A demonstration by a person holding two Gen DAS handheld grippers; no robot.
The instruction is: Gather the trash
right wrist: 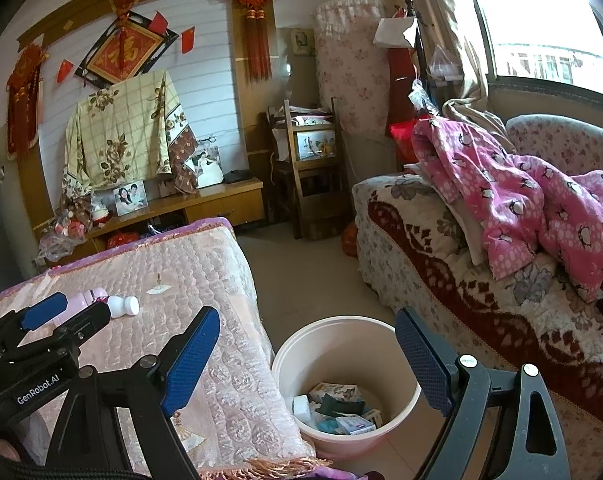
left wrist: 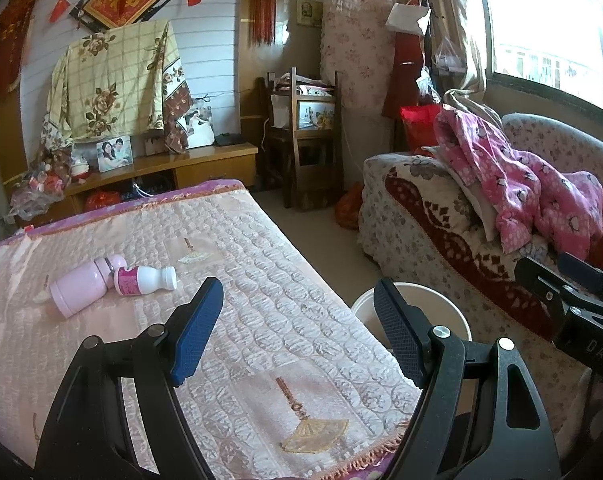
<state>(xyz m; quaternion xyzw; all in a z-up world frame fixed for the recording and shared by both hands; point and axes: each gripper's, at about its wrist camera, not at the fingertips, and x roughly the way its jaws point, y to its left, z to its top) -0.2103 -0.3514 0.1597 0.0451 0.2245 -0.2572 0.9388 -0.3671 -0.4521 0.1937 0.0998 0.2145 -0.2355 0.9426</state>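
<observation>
A small white bottle with a pink label [left wrist: 145, 279] lies on the pink quilted table cover [left wrist: 261, 300], touching a pale pink flask [left wrist: 83, 286]. Both also show in the right wrist view, the bottle [right wrist: 122, 306] partly behind my left gripper [right wrist: 67, 310]. My left gripper [left wrist: 299, 300] is open and empty, above the table's near part. My right gripper [right wrist: 305, 334] is open and empty, above a cream bin [right wrist: 341, 384] on the floor that holds several boxes and wrappers. The bin's rim shows in the left wrist view [left wrist: 441, 308]. My right gripper's body shows there too, fingertips hidden.
A sofa [right wrist: 481, 280] with a red-patterned throw and pink pyjamas [right wrist: 541, 200] stands on the right, close to the bin. A wooden chair [right wrist: 313, 176] and a low cabinet [right wrist: 205, 204] stand at the far wall. Bare floor [right wrist: 301, 264] lies between table and sofa.
</observation>
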